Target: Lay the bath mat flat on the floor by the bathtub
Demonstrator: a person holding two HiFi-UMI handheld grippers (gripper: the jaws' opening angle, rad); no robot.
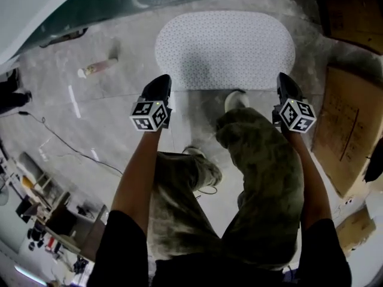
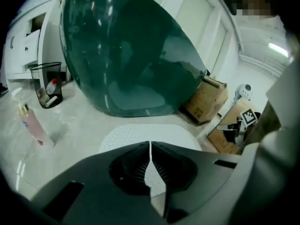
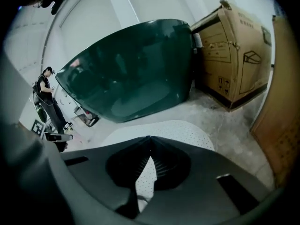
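I had the left hand-held gripper (image 1: 163, 81) and right hand-held gripper (image 1: 285, 80) pressed together, empty, the bath mat (image 1: 225, 49) crosswise just beyond both.

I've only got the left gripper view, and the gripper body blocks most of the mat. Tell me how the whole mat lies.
Observer: In the head view the bath mat lies flat on the floor beside the bathtub. Its full oval shows, with no fold.
Operator: Report the right gripper.
Observer: The right gripper has its jaws together with nothing between them.
Operator: Say what is at the mat's near edge.
Observer: The person's shoe has its toe at that edge, between the left gripper and the right one.
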